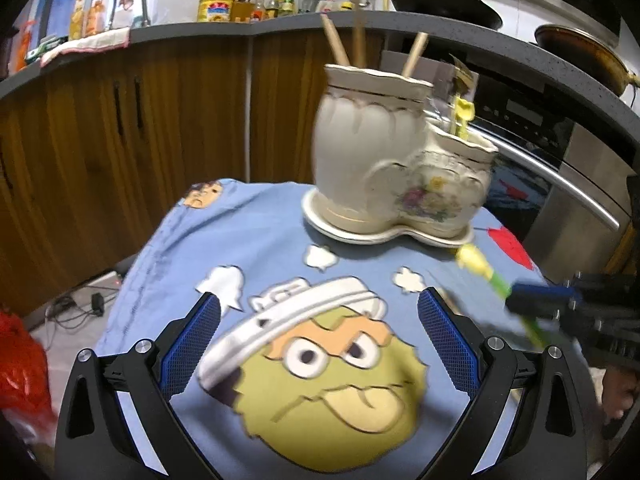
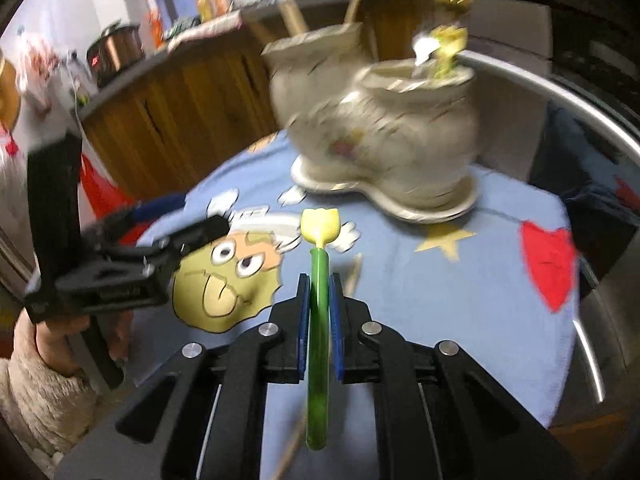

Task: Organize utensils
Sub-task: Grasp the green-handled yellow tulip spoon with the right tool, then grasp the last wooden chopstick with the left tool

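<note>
My right gripper is shut on the green handle of a utensil, whose yellow tulip-shaped head sticks out ahead, above the blue cartoon cloth. The left wrist view shows that gripper at the right with the utensil just in front of the holder. The cream ceramic double holder stands on its saucer at the far side. Its tall pot holds wooden handles, and the small pot holds a yellow-topped piece. My left gripper is open over the cloth with nothing between its fingers.
A thin wooden stick lies on the cloth near the right gripper. Behind are wooden cabinets, a counter with bottles and a wok. An oven stands right, a red bag left.
</note>
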`<state>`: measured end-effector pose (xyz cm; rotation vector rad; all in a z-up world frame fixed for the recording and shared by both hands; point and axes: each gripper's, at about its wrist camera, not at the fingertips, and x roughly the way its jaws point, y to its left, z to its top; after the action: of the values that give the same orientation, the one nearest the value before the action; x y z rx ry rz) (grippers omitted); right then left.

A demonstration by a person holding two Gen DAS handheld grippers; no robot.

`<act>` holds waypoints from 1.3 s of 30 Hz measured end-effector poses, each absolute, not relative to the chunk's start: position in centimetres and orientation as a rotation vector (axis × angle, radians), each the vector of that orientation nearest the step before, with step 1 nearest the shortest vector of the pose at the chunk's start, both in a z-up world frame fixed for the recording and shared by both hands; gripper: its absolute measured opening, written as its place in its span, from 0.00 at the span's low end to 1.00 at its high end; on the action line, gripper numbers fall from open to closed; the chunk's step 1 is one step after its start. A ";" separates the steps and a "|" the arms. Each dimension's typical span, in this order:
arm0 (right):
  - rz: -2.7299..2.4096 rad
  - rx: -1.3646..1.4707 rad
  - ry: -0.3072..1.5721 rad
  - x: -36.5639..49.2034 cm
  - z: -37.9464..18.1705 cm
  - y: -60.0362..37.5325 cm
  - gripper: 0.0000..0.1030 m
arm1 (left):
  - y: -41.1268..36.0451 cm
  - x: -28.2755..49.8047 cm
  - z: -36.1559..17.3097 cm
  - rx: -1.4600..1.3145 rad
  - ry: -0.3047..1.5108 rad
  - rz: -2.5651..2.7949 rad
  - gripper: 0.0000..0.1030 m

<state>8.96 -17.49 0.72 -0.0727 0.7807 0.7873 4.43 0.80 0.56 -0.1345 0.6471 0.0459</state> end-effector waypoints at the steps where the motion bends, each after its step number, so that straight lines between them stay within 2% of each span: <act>1: 0.776 -0.071 0.773 9.2 0.9 -18.0 0.09 | 0.0 4.4 0.6 -0.129 0.661 0.032 0.95; 11: 0.722 -0.026 0.733 10.0 0.8 -21.9 0.09 | -8.5 4.5 -0.1 -0.044 0.821 -0.080 0.91; 16: 0.729 -0.006 0.729 9.9 0.9 -23.0 0.09 | -11.0 4.5 -1.1 -0.001 0.903 -0.128 0.62; 19: 0.739 -0.001 0.720 9.4 1.1 -23.5 0.09 | -11.7 4.6 -1.9 0.011 0.942 -0.133 0.50; 21: 0.745 0.001 0.711 9.1 1.2 -23.8 0.09 | -11.9 4.4 -2.0 0.035 0.939 -0.115 0.45; 23: 0.750 0.006 0.709 9.0 1.3 -24.2 0.09 | -11.8 4.4 -1.9 0.050 0.943 -0.106 0.33; 25: 0.753 0.013 0.705 8.9 1.4 -24.6 0.09 | -11.6 4.5 -1.8 0.054 0.951 -0.126 0.13; 26: 0.754 0.017 0.703 8.8 1.5 -24.8 0.09 | -11.5 4.6 -1.7 0.061 0.957 -0.131 0.10; 36: 0.769 0.019 0.687 8.2 1.9 -25.4 0.09 | -9.3 5.2 -1.4 0.160 1.012 -0.058 0.07; 38: 0.773 0.016 0.688 8.1 1.8 -25.3 0.09 | -8.8 5.6 -1.3 0.127 1.021 -0.048 0.13; 39: 0.776 0.012 0.688 8.1 1.8 -25.1 0.09 | -8.8 5.9 -1.4 0.124 1.024 -0.045 0.20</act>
<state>8.08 -25.12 1.76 0.0118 0.6882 0.7761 5.88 -8.82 -1.42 0.1241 1.0238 -0.0450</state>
